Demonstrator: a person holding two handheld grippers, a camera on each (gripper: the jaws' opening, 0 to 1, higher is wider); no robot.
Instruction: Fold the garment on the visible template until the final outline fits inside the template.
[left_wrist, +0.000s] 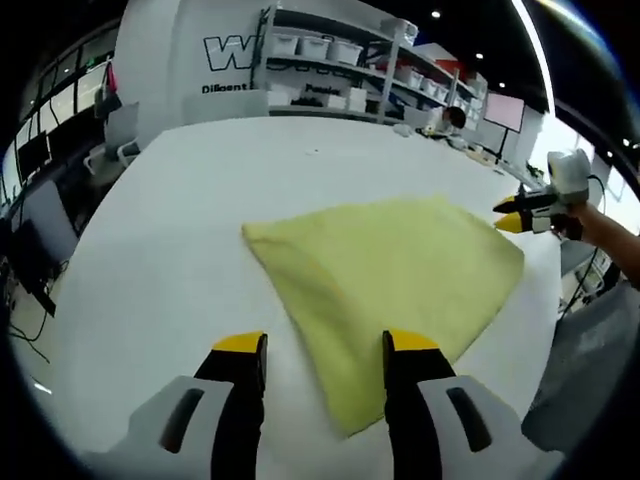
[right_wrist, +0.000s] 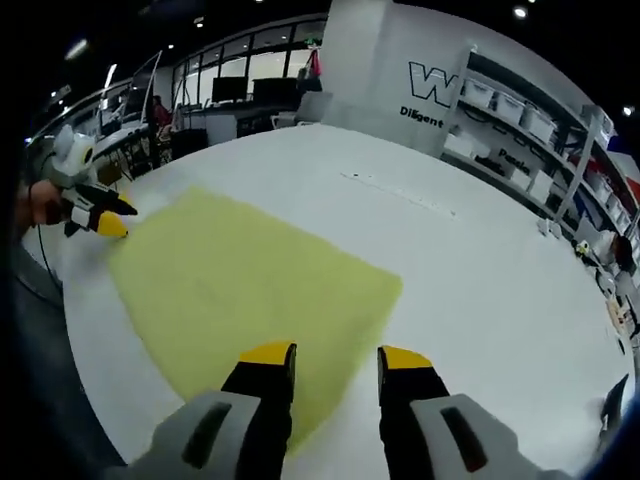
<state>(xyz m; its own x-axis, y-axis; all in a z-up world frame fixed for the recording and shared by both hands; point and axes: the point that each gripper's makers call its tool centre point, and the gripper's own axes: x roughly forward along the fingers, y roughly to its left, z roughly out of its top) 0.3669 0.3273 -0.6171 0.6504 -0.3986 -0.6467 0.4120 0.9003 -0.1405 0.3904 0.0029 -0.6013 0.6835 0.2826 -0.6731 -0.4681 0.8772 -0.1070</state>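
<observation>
The room is a big, dark-ceilinged hall with spot lights overhead. A white wall (left_wrist: 190, 50) carrying large dark lettering stands at 11 o'clock in the left gripper view and at 1 o'clock in the right gripper view. Beside it runs metal shelving (left_wrist: 340, 65) loaded with pale storage bins, at 12 o'clock in the left gripper view. Desks with dark monitors (right_wrist: 230, 90) line the far side at 11 o'clock in the right gripper view. A pink-lit screen (left_wrist: 505, 110) hangs at 2 o'clock in the left gripper view.

The white table (left_wrist: 160, 250) takes up most of both views, broad, smooth and matte. A faint thin line of marks (right_wrist: 400, 195) crosses it at 1 o'clock in the right gripper view; whether this belongs to a template I cannot tell.

The yellow garment (left_wrist: 400, 270) lies flat on the table, near the centre of each view, spread as a rough four-sided sheet with soft creases. In the left gripper view one corner points to 9 o'clock and another runs down to 6 o'clock.

The left gripper (left_wrist: 325, 345) rises from 6 o'clock with its yellow-tipped jaws wide apart and holding nothing; its right jaw sits over the garment's near edge, the left over bare table. It also appears at 9 o'clock in the right gripper view, at the garment's far corner.

The right gripper (right_wrist: 332, 355) is likewise spread wide and empty, its left jaw over the cloth's edge. In the left gripper view it sits at 3 o'clock, just beside the garment's corner, gripped by a person's hand (left_wrist: 585, 220).
</observation>
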